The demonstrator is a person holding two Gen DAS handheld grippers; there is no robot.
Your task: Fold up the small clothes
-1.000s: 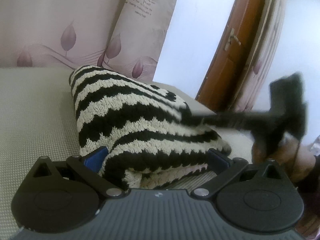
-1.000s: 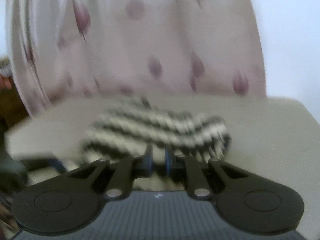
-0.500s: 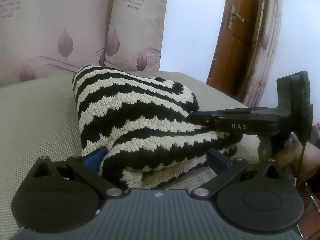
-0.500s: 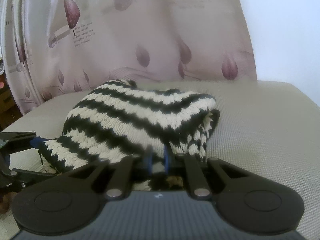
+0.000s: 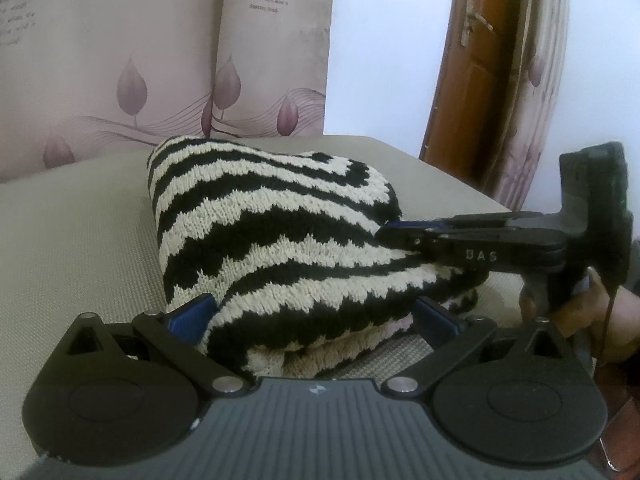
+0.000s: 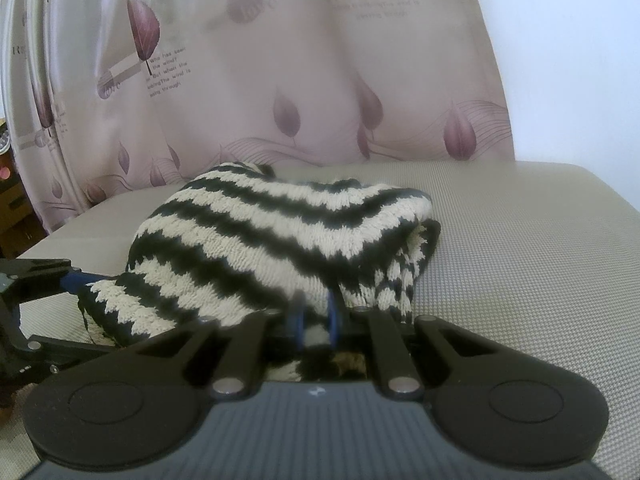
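left tool (image 5: 314, 316) spread wide, straddling knit (image 5: 272, 240) | right tool (image 6: 314, 320) pinching knit's edge

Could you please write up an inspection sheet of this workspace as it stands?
Surface: grey woven cushion, bare around the garment.
Job's things: black-and-cream striped knit, folded into a thick bundle.
Clutter: nothing seen.
Grippers: left tool open, fingers straddling the knit's near end; right tool shut on the knit's edge.
Cables: thin dark cord hanging by the right tool's handle.
Surroundings: leaf-print curtain, white wall, brown wooden door.
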